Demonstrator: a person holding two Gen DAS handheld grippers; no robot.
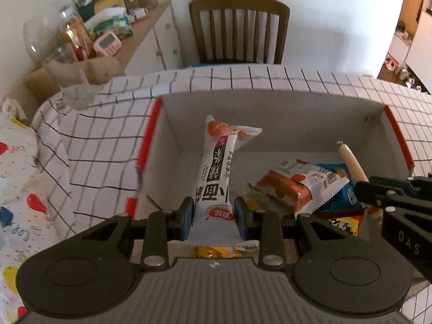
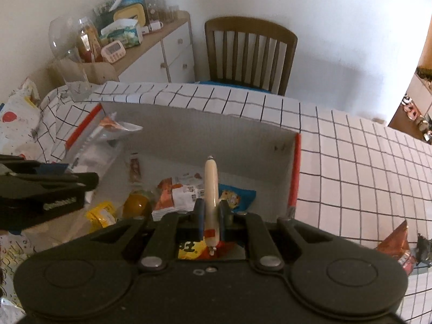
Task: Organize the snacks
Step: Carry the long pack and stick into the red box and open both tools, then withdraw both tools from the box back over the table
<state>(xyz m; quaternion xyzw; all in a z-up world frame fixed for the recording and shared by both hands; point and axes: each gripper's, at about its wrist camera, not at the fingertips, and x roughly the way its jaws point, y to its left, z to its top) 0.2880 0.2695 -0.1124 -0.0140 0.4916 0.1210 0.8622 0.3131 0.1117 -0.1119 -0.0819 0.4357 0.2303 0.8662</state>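
From the left wrist, the left gripper (image 1: 213, 210) is clamping a long white snack packet (image 1: 216, 172), its lower end hiding behind the gripper body, above the open white box (image 1: 270, 113). Loose snacks (image 1: 305, 186) are lying on the box floor, partly covered by the right tool entering at the edge.

From the right wrist, the right gripper (image 2: 212, 217) is pinching a pale sausage stick (image 2: 210, 189) over the same box; a crumpled wrapper (image 2: 397, 245) is sitting on the checked tablecloth (image 2: 364, 175), cut off by the frame edge

Black left gripper (image 1: 214, 213), blue pads, silver screws
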